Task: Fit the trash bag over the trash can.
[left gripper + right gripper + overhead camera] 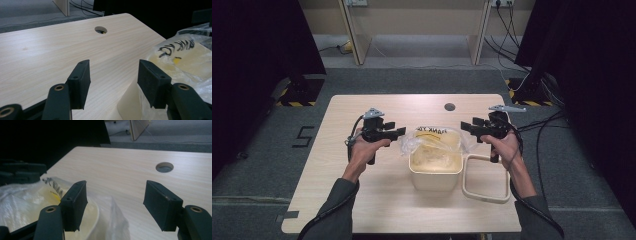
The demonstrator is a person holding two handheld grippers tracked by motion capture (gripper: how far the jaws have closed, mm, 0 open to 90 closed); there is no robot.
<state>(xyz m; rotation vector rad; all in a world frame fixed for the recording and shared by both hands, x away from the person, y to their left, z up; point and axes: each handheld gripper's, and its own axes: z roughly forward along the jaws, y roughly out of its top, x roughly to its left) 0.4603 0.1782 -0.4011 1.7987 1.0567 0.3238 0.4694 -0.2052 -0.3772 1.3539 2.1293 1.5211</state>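
High view shows us one cream tub [435, 172] lined with one clear plastic bag [432, 140], between our left gripper [398, 132] and right gripper [466, 127], just below their tips. Black lettering on the bag is only partly readable, and the bag's far folds blur together. One loose cream lid [484, 179] lies under our right hand [502, 146], touching the tub. Both pairs of jaws stand apart with nothing between them. Around us: one pale wooden table [377, 107] with a cable hole [450, 107], grey floor, dark curtains.
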